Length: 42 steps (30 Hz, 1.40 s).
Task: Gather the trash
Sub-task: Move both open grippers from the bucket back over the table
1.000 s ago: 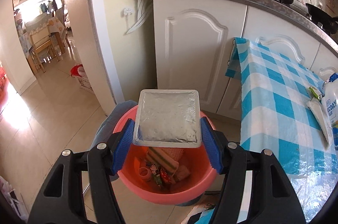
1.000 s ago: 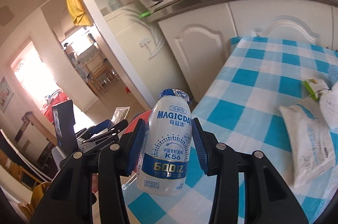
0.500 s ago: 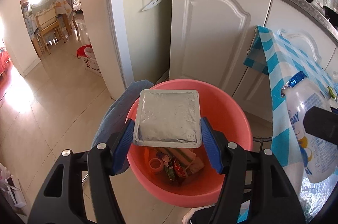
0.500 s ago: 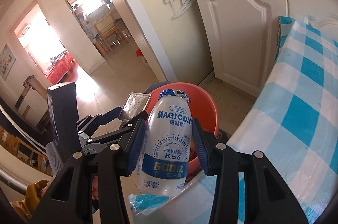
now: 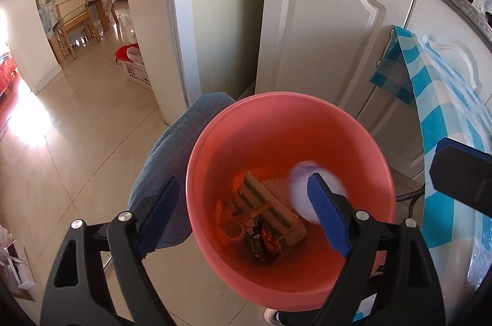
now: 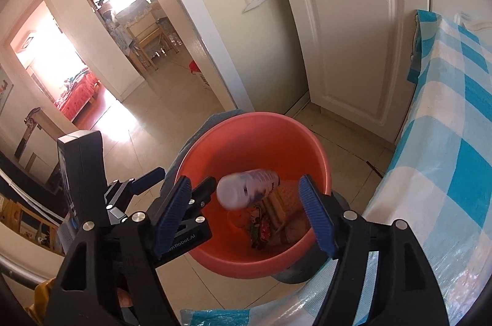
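1. Your bottle (image 6: 247, 187) is loose and blurred, tipped on its side in mid-fall between the spread fingers of your right tongs (image 6: 244, 216), just above the rubbish in the bucket (image 6: 319, 153). Half a second ago those tongs were clamped on it upright; now they are released and hold nothing.

2. In the left view the same bottle (image 5: 299, 176) shows as a pale smear just behind your right-hand finger, inside the bucket (image 5: 215, 138).

3. Your left tongs (image 5: 243, 215) are also released and bare. The grey foil pouch they gripped half a second ago is gone from between the fingers. I judge it went into the bucket, but I cannot pick it out among the wrappers (image 5: 264, 218) at the bottom.

4. Both tongs hang over the bucket mouth, the left pair's outer finger over the blue cloth (image 5: 172, 141) beside the rim.

5. That means two pieces are delivered at once, and both your tongs are free for the next pickup.

6. The tabletop with the checked cover (image 6: 455, 141) lies to the right of both tongs. From these views no further trash on it is visible, so you will need to swing back there to check.
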{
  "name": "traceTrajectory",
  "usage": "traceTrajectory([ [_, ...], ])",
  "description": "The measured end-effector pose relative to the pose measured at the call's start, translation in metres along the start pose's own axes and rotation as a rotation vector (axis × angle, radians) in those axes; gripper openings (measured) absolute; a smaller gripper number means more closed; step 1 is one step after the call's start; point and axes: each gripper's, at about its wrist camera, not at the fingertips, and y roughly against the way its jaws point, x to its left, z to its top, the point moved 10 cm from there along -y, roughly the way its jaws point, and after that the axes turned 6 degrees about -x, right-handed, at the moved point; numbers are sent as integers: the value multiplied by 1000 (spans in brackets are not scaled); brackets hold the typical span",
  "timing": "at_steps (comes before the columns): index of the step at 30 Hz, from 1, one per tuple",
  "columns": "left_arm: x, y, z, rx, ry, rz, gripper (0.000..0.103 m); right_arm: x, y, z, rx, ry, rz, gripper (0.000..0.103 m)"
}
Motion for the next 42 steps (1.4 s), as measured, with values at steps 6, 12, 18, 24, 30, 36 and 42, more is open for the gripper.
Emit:
traceTrajectory([
  [6,-3,3,4,-20,-23,22,95,-9,21,0,-58,-36,-13,79],
  [12,-12,12,11,-44,-64,41,96,-12,45,-2,-111,-14,-59,88],
  [18,-19,26,19,-66,-74,29,96,-14,71,0,-172,7,-84,90],
  [24,-29,42,25,-91,-85,12,96,-19,99,5,-241,-17,-75,93],
  [30,-41,57,30,-117,-125,10,96,-25,127,11,-334,-11,-67,98],
  [36,-55,72,33,-139,-152,-2,96,-35,152,16,-394,18,-99,98],
  [42,-74,86,35,-162,-193,-19,96,-56,177,17,-462,8,-146,98],
])
